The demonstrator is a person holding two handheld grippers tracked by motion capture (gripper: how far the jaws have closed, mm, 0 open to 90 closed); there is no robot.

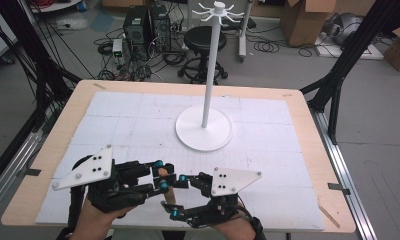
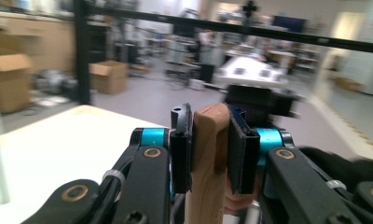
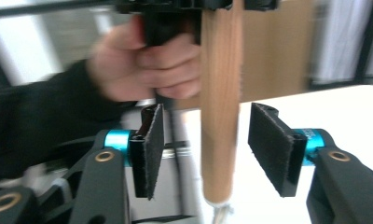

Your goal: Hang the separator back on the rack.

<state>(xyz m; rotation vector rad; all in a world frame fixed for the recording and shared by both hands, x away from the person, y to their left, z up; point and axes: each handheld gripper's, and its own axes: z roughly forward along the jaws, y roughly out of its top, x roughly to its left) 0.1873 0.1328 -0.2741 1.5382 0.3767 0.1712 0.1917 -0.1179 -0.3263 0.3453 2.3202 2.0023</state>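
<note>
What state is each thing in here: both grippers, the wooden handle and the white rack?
Left gripper: shut on the wooden handle.
Right gripper: open, pads clear of the handle that hangs between them.
Wooden handle: held near its slotted top end, clear of the table.
White rack: upright on its round base, hooks bare.
Table: white-covered top.

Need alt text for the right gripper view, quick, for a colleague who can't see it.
A wooden handle hangs upright between the right gripper's open jaws, with a gap to each pad. Above, the person's hand, blurred, grips the other gripper, which clamps the handle's top.
</note>
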